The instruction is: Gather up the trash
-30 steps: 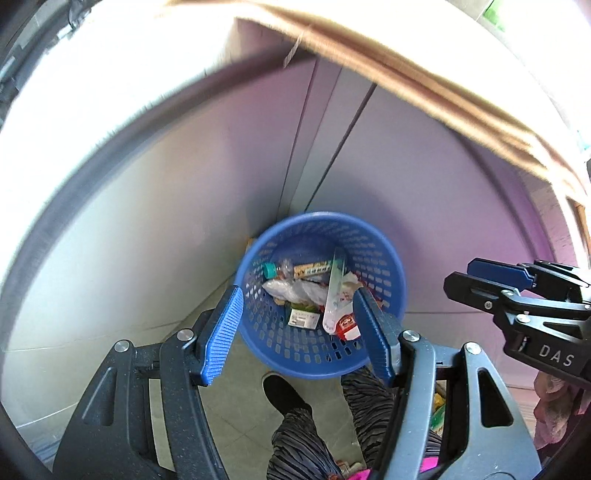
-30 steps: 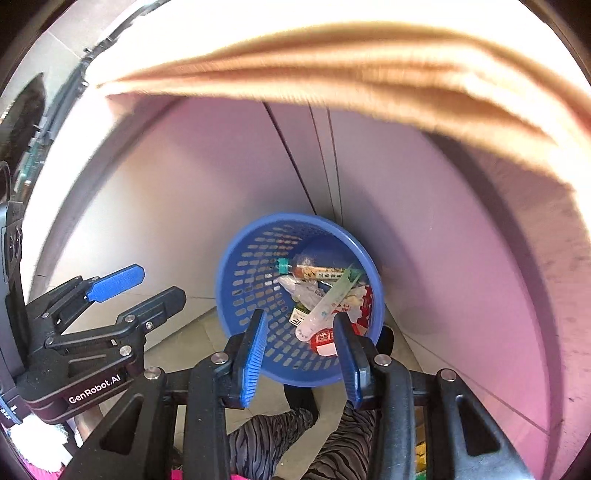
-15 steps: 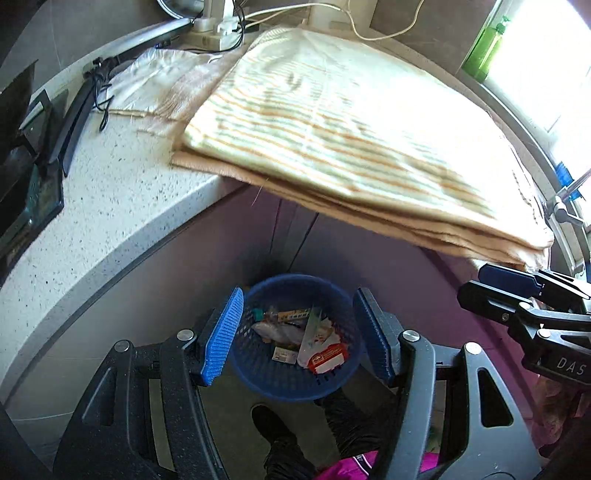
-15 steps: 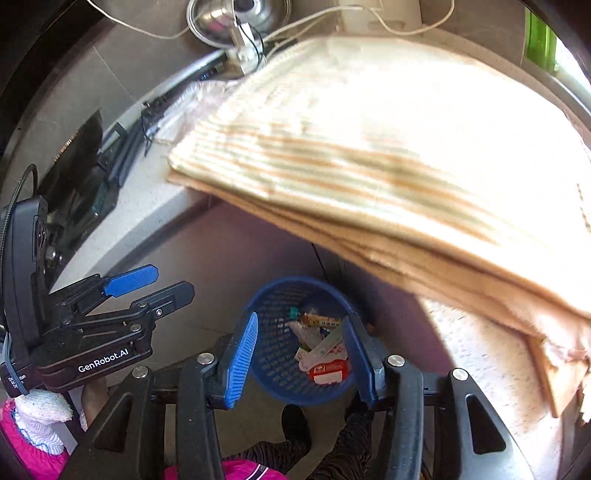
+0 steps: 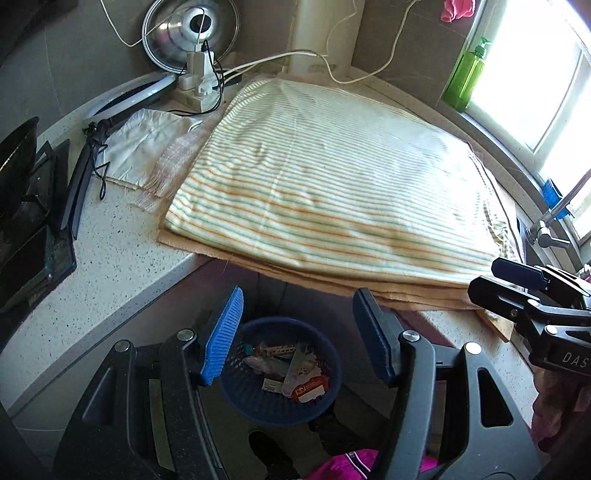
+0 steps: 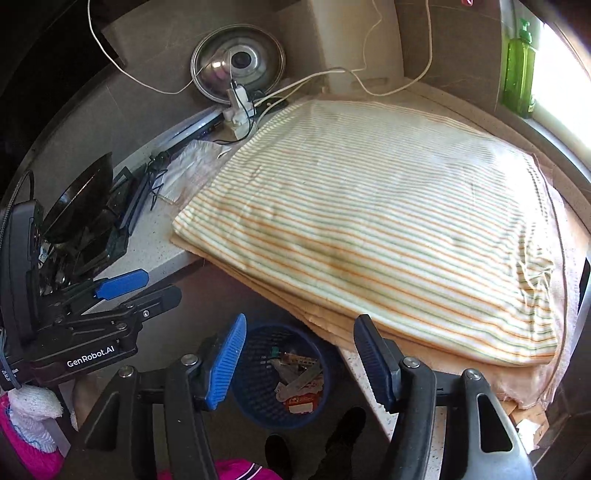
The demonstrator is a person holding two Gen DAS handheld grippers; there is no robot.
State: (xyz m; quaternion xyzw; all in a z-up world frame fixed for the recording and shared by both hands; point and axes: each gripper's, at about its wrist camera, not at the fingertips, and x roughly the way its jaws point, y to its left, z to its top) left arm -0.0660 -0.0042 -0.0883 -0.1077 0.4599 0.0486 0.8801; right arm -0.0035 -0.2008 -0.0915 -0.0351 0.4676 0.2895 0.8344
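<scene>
Item: blue bin [image 5: 279, 373] on the floor, tucked under the overhang of the counter [image 5: 122, 258], most likely so scraps could be dropped straight off the edge into it. Contents: wrappers and packets [image 5: 295, 373], among them a red-and-white packet [image 6: 300, 402], lying loose in the bottom; the trash sat inside the bin, none of it between any fingers. Above the bin: a striped cloth [image 5: 325, 184] over a tan one covered most of the counter, its front edge hanging past the lip, with no trash visible on it. Your left gripper [image 5: 297, 336] hung above the bin about half open and held nothing, which fits a drop already made. Your right gripper [image 6: 299, 354], also above the bin, had its jaws opening with nothing between them. Beyond the bin at the wall: a pan lid [image 5: 190, 33] propped upright and a power strip [image 5: 197, 83] with its cords, both clear of the work.
</scene>
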